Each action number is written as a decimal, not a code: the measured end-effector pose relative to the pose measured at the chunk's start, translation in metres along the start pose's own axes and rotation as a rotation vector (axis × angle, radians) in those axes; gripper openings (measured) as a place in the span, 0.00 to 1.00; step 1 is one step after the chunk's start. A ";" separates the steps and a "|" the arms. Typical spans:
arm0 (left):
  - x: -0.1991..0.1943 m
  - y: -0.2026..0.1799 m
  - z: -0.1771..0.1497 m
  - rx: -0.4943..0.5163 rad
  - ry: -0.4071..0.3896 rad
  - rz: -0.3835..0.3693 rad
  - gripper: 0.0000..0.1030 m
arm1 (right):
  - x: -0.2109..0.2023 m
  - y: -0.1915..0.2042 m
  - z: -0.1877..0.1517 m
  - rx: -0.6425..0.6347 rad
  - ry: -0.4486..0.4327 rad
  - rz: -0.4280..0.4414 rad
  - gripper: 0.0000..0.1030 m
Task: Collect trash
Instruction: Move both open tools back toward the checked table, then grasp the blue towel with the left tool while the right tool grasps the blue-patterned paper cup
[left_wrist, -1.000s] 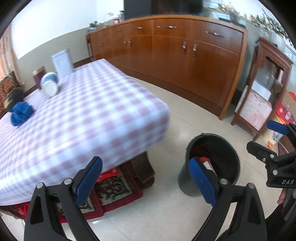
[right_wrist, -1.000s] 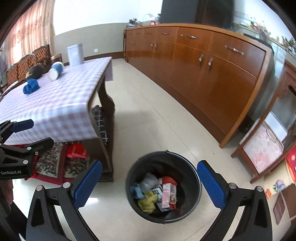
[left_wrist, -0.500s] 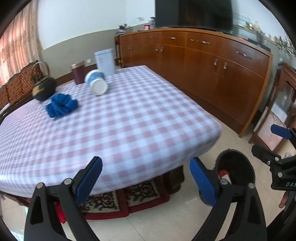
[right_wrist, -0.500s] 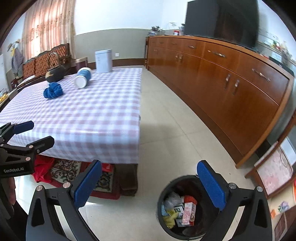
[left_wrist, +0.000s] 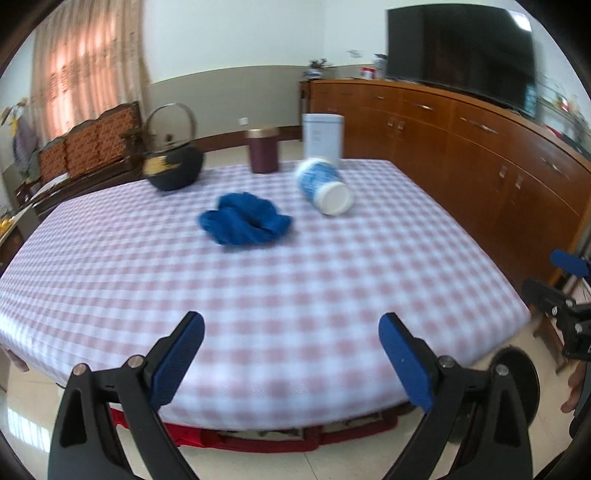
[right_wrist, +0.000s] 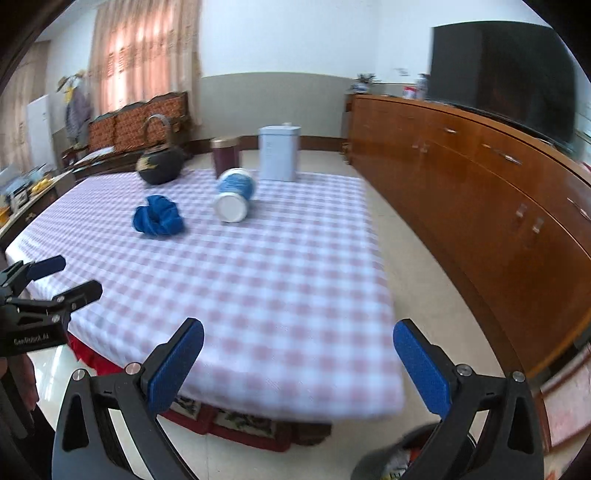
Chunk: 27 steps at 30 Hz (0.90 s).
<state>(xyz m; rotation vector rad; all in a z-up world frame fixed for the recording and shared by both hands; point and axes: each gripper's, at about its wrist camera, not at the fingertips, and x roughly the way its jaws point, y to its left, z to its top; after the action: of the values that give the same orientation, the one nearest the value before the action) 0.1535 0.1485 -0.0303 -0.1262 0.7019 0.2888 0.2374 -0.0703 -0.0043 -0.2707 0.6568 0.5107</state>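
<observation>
Swinging up from the floor, both views have been turned away from the bin and onto the checked surface (left_wrist: 280, 280) within the last second; a second ago the bin filled the right wrist view, and now only a dark sliver of the bin (right_wrist: 391, 461) is left at the bottom edge, beneath and between the right jaws. In the left wrist view the bin (left_wrist: 517, 373) is glimpsed just behind the right-hand jaw. A return for another piece of trash is the likely meaning, since trash is already seen inside the bin and nothing is carried.

The left gripper (left_wrist: 291, 347) is held with jaws wide apart and empty, hovering over the near edge of the surface. The right gripper (right_wrist: 299, 354) is likewise spread wide, with nothing between its jaws.

Ahead of both pairs of jaws, well beyond them, a tipped blue-and-white canister (left_wrist: 325, 184) is seen lying on its side, its white end facing the cameras. Just to its left, a crumpled blue cloth (left_wrist: 243, 221) lies on the surface, almost straight ahead of the left jaws. Either may be judged the next item to collect; which one counts as trash cannot be told.

Farther back, a dark teapot (left_wrist: 173, 168), a maroon cup (left_wrist: 263, 149) and a pale tin (left_wrist: 322, 138) stand upright.
</observation>
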 end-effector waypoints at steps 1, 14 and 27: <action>0.004 0.006 0.003 -0.007 0.000 0.007 0.93 | 0.007 0.006 0.006 -0.014 0.007 0.000 1.00; 0.069 0.052 0.039 -0.068 0.023 0.061 0.86 | 0.106 0.042 0.071 -0.061 0.039 0.082 1.00; 0.160 0.059 0.084 -0.040 0.134 0.009 0.80 | 0.179 0.042 0.108 -0.065 0.085 0.126 0.87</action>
<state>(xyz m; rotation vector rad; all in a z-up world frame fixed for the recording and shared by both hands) 0.3036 0.2574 -0.0715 -0.1816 0.8302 0.3050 0.3912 0.0736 -0.0399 -0.3151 0.7436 0.6445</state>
